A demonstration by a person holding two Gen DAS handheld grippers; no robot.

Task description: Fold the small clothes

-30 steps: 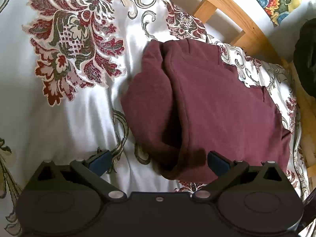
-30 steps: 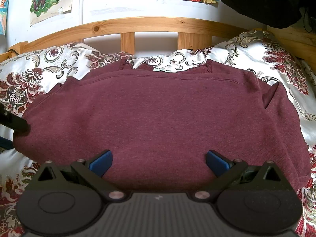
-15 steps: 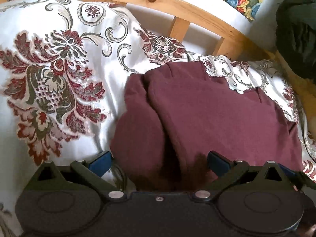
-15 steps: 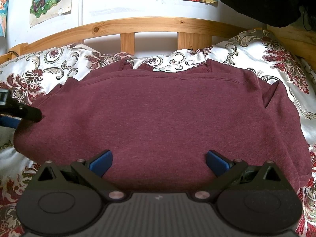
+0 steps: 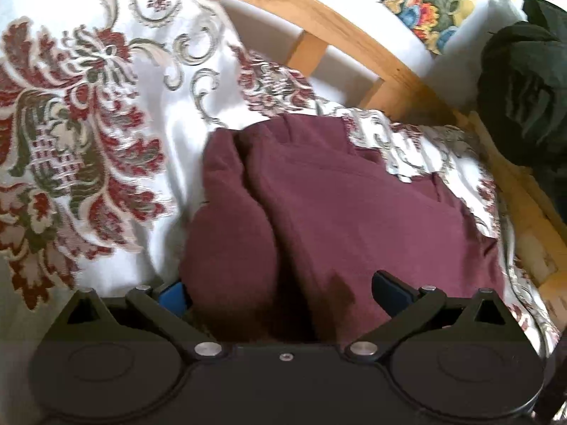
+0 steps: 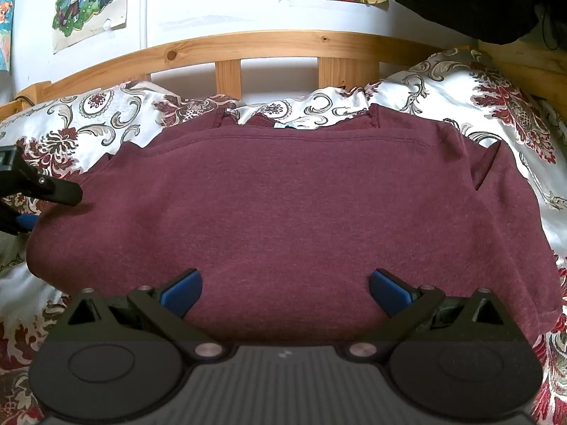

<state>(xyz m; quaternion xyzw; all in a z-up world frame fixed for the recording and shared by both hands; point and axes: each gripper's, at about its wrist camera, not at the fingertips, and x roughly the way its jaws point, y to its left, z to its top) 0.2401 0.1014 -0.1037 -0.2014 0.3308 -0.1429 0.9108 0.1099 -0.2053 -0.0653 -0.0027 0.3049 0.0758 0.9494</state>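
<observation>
The left gripper point(image 5: 280, 290) straddles the sweater's point(image 6: 283, 205) edge, jaws apart. The right gripper point(image 6: 285, 290) hovers spread over its hem.

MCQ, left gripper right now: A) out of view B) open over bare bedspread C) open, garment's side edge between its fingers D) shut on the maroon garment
C: the left gripper is open, its fingers spread, and the maroon garment bunches between them, ungripped.
</observation>
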